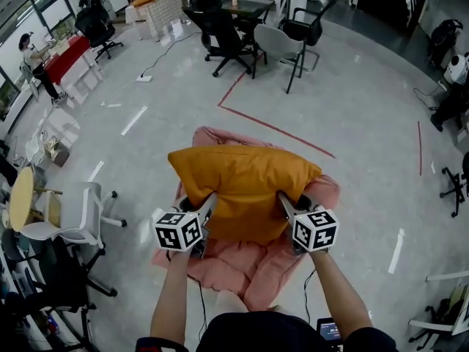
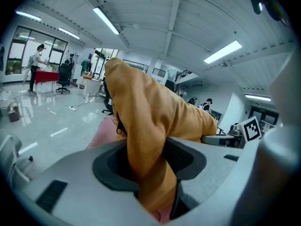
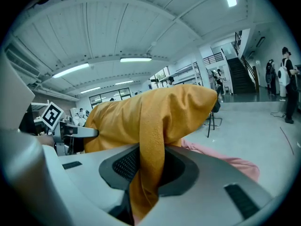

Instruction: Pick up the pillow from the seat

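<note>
Clamping one pillow (image 1: pixel 245 182), two grippers (image 1: pixel 210 201) (image 1: pixel 282 199)

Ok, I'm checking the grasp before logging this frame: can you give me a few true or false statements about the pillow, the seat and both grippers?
1. Both grippers grip the orange pillow. True.
2. The left gripper is open and empty. False: its jaws pinch the pillow's fabric.
3. The seat is covered in pink. True.
4. The right gripper holds the seat's fabric. False: its jaws pinch the orange pillow.
</note>
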{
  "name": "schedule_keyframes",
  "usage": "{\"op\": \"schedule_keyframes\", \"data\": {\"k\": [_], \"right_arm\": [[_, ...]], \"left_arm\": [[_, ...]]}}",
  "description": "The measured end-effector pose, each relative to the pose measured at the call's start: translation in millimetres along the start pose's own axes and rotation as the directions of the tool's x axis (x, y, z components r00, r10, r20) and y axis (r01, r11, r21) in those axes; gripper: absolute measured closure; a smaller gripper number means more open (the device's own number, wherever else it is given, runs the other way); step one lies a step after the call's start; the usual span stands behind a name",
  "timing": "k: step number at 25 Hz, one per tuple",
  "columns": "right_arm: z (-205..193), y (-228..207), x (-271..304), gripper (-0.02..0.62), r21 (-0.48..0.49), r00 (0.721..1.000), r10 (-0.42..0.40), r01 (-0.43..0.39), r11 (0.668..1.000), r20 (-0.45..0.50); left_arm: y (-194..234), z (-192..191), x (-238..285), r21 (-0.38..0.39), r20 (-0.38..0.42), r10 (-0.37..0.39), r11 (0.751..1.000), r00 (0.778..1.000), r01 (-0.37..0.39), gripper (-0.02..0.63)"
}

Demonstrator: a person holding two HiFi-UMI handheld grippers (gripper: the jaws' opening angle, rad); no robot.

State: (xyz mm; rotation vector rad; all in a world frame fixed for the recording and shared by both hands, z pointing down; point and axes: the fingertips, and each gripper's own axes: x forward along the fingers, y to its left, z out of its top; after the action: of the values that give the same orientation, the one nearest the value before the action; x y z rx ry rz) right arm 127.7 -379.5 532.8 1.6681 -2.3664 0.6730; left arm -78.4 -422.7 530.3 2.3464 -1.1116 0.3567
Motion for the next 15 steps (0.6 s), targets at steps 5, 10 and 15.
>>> {"op": "schedule_keyframes", "data": {"k": [5, 10, 15], "right_arm": [[16.6, 12.2, -7.6, 0.485, -0.035, 0.999, 0.041, -0.039, 0.999, 0.035], [27.7, 20.0, -25.1, 0.485, -0.063, 0.996, 0.067, -0.063, 0.996, 0.055], [36.6, 30.3, -41.3, 0.485, -0.095, 0.992, 0.101, -0.094, 0.991, 0.072]], "left_arm": [[-6.8, 8.4, -22.7, -0.008, 0.054, 0.030, 1.000, 0.998, -0.030, 0.405], [-22.6, 13.5, -44.0, -0.009, 0.097, 0.058, 0.998, 0.994, -0.058, 0.403], [-36.0, 15.4, -65.3, -0.020, 0.135, 0.081, 0.997, 0.988, -0.079, 0.403]]}}
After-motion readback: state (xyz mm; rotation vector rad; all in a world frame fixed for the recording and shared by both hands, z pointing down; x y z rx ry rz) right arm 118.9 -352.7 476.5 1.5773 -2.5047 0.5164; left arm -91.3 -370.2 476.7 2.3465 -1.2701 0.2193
